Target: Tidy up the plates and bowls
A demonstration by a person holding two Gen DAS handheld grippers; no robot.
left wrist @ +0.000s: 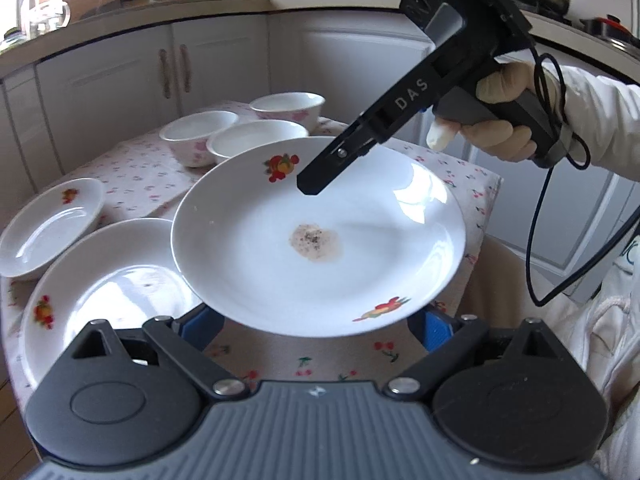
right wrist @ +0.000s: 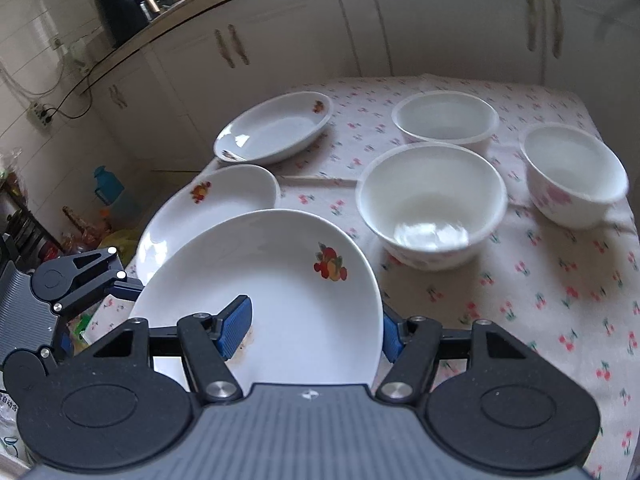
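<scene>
A large white plate [left wrist: 320,240] [right wrist: 280,288] with fruit decals and a brown stain in its middle hangs above the table. My right gripper [right wrist: 312,332] [left wrist: 316,176] is shut on its rim, one pad inside the dish and the other behind the edge. My left gripper [left wrist: 316,326] [right wrist: 100,280] stands wide open, its blue pads under the plate's near edge. A second large plate [left wrist: 112,280] [right wrist: 216,204] lies below, with a smaller plate [left wrist: 48,224] [right wrist: 276,128] beyond it. Three white bowls [left wrist: 256,140] [right wrist: 432,200] stand together farther back.
The table [right wrist: 560,300] wears a cherry-print cloth and ends close to white cabinets [left wrist: 120,80]. A gloved hand [left wrist: 504,116] holds the right gripper, trailing a black cable [left wrist: 536,240]. The counter [left wrist: 340,0] behind carries bottles and a steel pot.
</scene>
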